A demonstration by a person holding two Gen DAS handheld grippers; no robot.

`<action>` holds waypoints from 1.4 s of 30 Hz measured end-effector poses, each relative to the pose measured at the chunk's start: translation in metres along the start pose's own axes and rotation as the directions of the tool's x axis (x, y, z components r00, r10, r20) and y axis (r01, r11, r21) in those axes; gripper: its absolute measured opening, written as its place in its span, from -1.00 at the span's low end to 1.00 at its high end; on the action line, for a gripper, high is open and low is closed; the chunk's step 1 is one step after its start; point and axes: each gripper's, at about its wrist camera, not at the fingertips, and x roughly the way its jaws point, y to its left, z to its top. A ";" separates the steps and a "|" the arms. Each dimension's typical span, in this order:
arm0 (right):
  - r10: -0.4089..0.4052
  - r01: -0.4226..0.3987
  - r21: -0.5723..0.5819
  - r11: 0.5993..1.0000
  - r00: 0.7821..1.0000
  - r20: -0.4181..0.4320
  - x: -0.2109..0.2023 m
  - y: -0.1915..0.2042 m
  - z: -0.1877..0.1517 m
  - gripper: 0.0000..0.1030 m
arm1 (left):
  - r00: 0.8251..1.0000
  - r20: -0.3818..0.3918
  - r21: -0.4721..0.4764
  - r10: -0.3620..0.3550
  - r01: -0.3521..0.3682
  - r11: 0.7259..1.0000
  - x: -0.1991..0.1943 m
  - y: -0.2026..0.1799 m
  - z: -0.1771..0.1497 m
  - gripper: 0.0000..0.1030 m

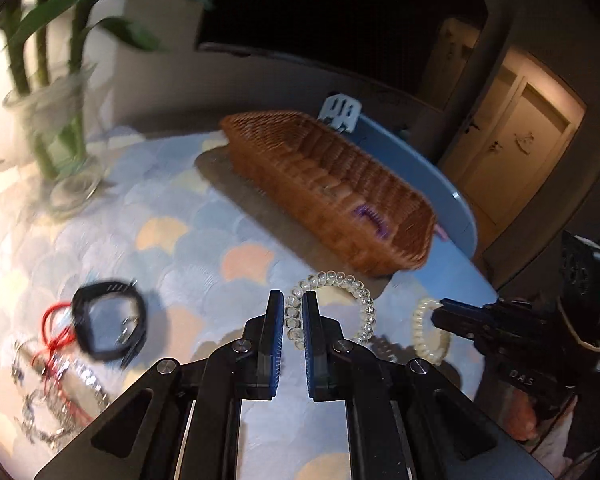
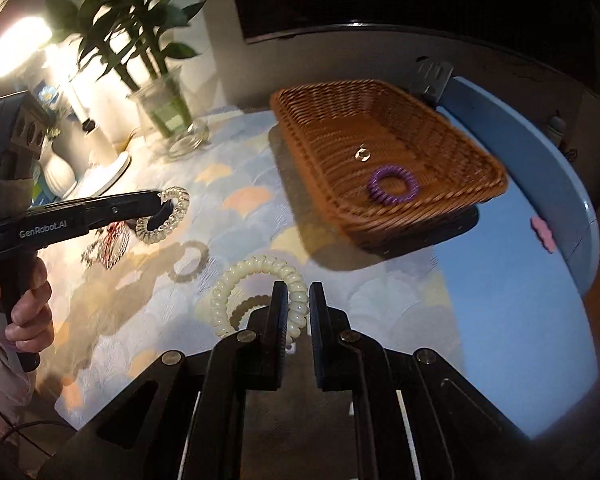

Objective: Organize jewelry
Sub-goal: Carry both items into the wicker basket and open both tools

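Observation:
My left gripper (image 1: 294, 300) is shut on a clear spiral hair tie (image 1: 332, 280), held above the patterned cloth; the right wrist view shows this gripper (image 2: 160, 200) from the side with the clear tie (image 2: 168, 220) hanging off its tip. My right gripper (image 2: 298, 292) is shut on a cream spiral hair tie (image 2: 240, 280), and the left wrist view shows that gripper (image 1: 440, 308) at the right with the cream tie (image 1: 424, 332). A brown wicker basket (image 1: 380, 248) (image 2: 480, 184) stands ahead, holding a purple spiral tie (image 2: 392, 184) (image 1: 370, 220) and a small clear piece (image 2: 363, 155).
A black watch strap (image 1: 108, 320), a red cord (image 1: 56, 328) and silver chains (image 1: 40, 408) lie at the left on the cloth. A glass vase with bamboo stalks (image 1: 56, 128) (image 2: 168, 112) stands at the back left. The blue table edge (image 2: 572, 200) curves at the right, with a pink item (image 2: 542, 234).

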 end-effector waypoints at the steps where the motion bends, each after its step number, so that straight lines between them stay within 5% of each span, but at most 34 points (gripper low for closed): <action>1: -0.007 0.007 0.010 1.000 1.000 0.010 -0.002 -0.006 0.005 -0.78 | 1.000 0.004 -0.004 -0.015 0.015 1.000 0.001 -0.003 0.008 -0.82; 10: -0.046 0.038 0.142 0.989 0.997 0.055 0.008 -0.061 0.070 -0.78 | 0.998 0.009 -0.021 -0.055 0.056 0.998 0.048 -0.027 0.081 -0.82; 17: -0.076 0.066 0.274 0.959 0.997 0.027 0.056 -0.098 0.115 -0.78 | 1.000 -0.002 -0.023 0.011 -0.011 1.000 0.103 -0.032 0.116 -0.82; 29: -0.119 0.148 0.313 0.938 0.987 -0.108 0.119 -0.118 0.129 -0.78 | 0.984 -0.088 -0.017 0.153 -0.155 0.988 0.174 -0.017 0.134 -0.82; 39: -0.132 0.164 0.298 0.940 0.983 -0.124 0.128 -0.115 0.129 -0.77 | 0.986 -0.080 0.003 0.145 -0.146 0.989 0.184 -0.022 0.138 -0.82; 42: -0.107 0.138 0.325 0.936 0.988 -0.111 0.122 -0.120 0.128 -0.74 | 0.993 -0.046 -0.009 0.105 -0.105 0.994 0.171 -0.022 0.137 -0.66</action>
